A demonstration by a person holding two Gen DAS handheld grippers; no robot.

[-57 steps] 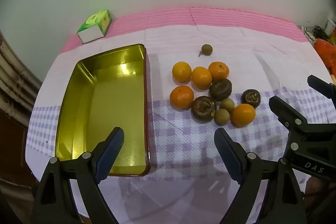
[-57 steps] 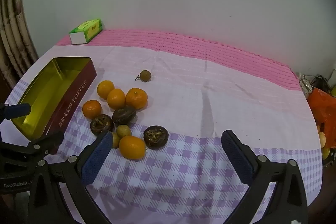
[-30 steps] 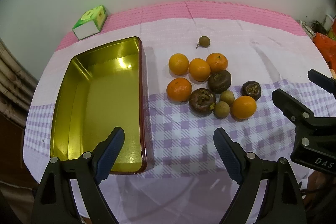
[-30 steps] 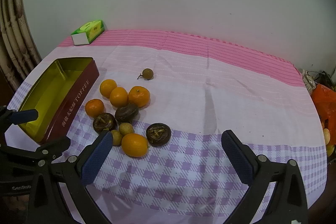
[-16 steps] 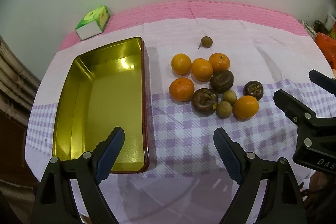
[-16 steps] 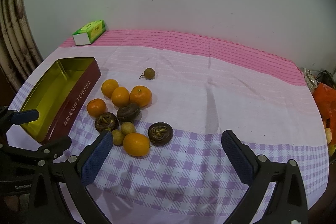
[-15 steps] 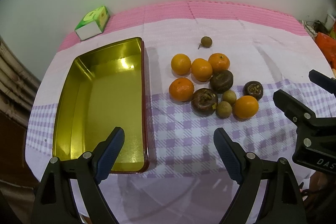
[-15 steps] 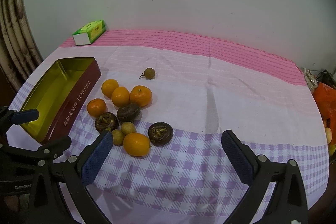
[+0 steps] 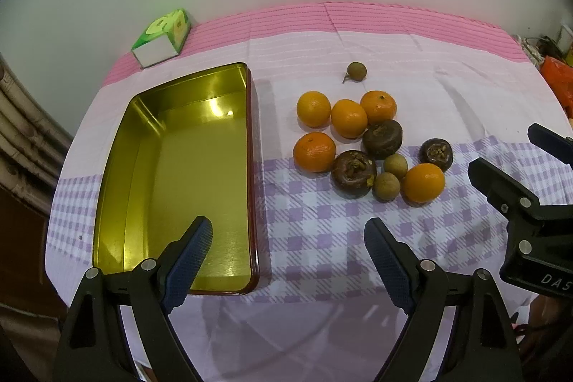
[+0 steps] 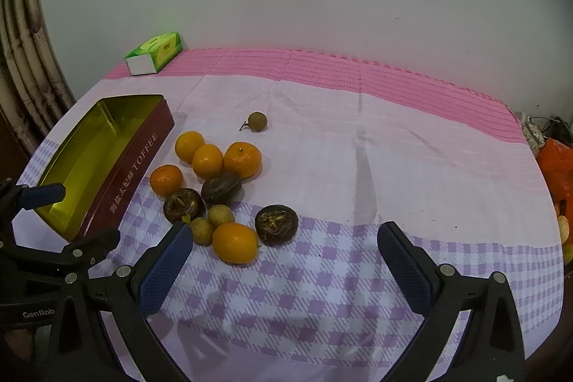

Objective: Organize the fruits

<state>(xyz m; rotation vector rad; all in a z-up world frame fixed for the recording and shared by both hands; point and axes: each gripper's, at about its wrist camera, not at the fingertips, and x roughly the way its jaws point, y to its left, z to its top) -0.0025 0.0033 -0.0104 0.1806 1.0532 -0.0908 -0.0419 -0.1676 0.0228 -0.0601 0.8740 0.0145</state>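
Note:
An empty gold tin (image 9: 118,167) with dark red sides marked TOFFEE (image 10: 136,163) lies at the left of the table. To its right sits a cluster of several oranges (image 9: 314,151) (image 10: 235,242), three dark brown fruits (image 9: 353,169) (image 10: 276,220) and two small tan fruits (image 9: 386,187) (image 10: 202,230). A lone tan fruit with a stem (image 9: 356,71) (image 10: 257,121) lies farther back. My left gripper (image 9: 288,256) hovers open over the tin's near right corner. Near the front edge my right gripper (image 10: 281,262) is open, just short of the nearest orange.
A green and white box (image 9: 162,37) (image 10: 153,53) sits at the back left by the wall. Pink and purple-checked cloth (image 10: 358,167) covers the round table. Orange bags and clutter (image 10: 557,167) lie off the right edge. Curtain folds (image 10: 25,77) hang at the left.
Both views have shifted only slightly over the last two seconds; the fruits, tin and box have not moved on the table. Both grippers stay open.

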